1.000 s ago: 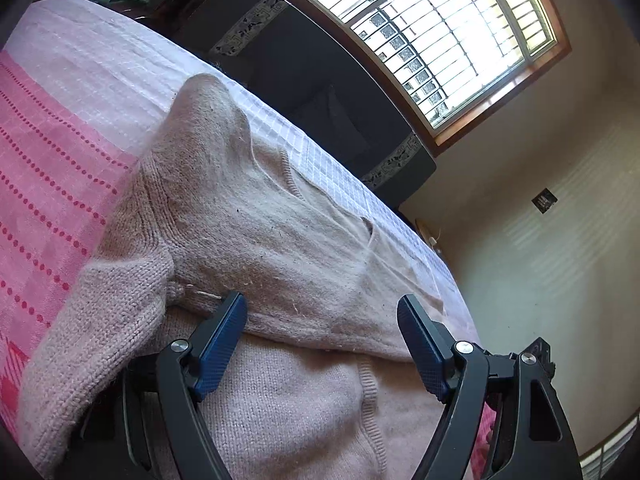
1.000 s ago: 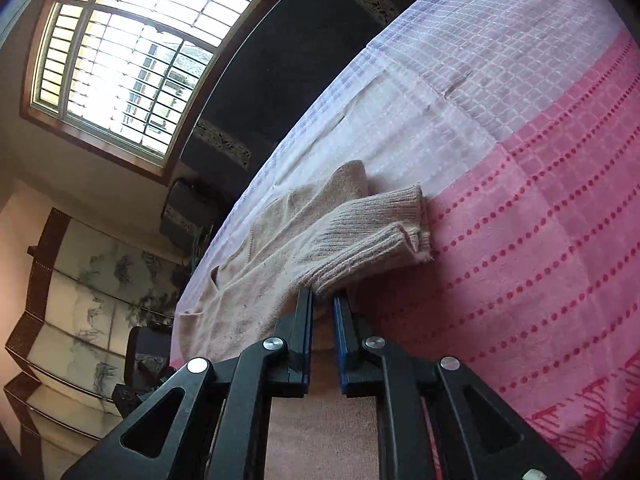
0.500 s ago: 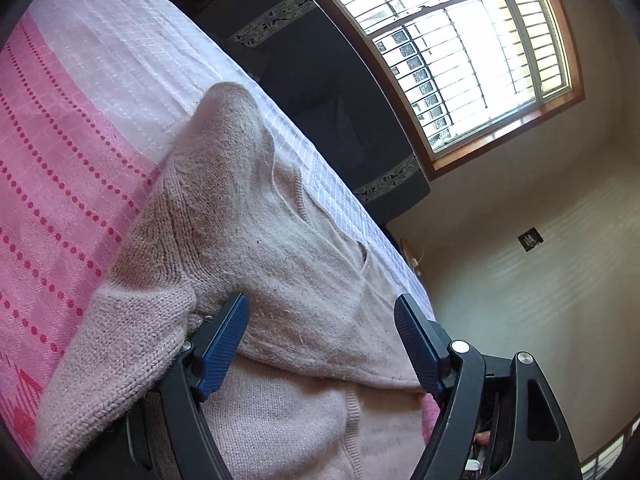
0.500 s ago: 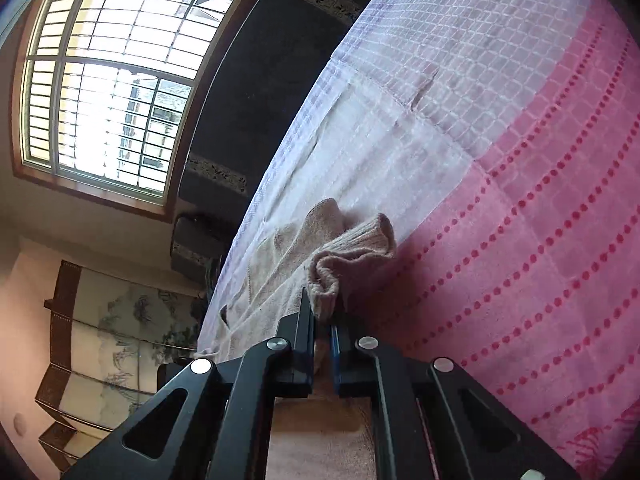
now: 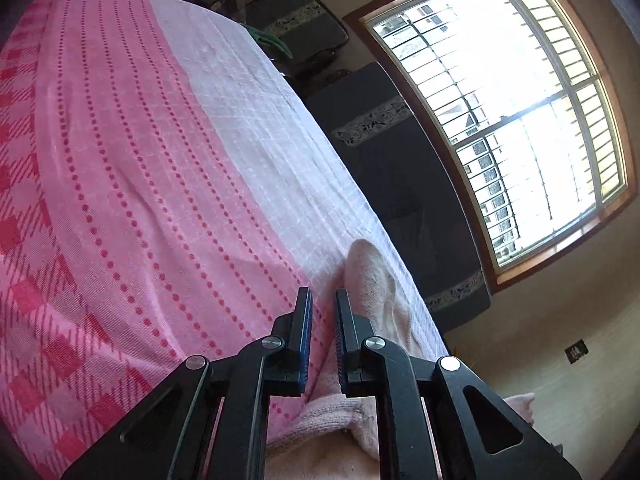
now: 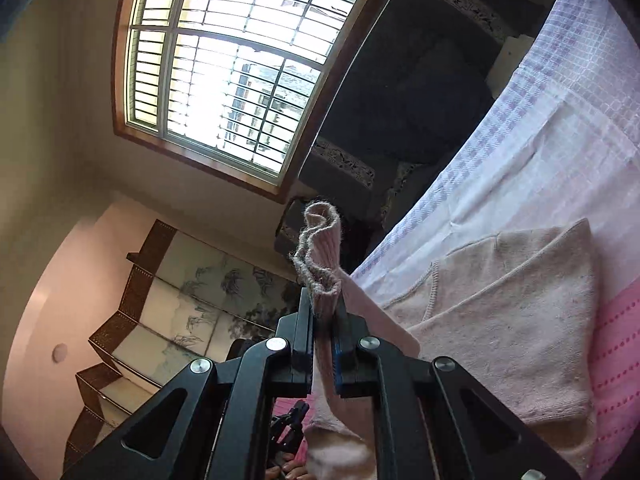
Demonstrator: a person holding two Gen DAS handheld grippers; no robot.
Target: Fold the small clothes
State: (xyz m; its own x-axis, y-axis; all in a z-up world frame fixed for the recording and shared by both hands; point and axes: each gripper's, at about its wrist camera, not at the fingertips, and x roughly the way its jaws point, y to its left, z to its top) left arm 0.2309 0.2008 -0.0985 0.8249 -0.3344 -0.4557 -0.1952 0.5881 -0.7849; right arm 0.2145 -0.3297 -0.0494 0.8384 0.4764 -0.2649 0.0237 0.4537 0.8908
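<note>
Sweater (image 6: pixel 520 320) cuff (image 6: pixel 320 248) is being clamped in right gripper (image 6: pixel 325 320) jaws, body lying at 3 o'clock on the bed (image 5: pixel 160 160); left gripper (image 5: pixel 323 312) jaws are closing, seemingly empty, knit at 1 o'clock.

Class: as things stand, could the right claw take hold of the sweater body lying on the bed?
Probably not yet. The right claw is shut on the sleeve cuff, held up in the air. The sweater body lies uncovered beside it, so nothing blocks the way, but the claw is full.
</note>
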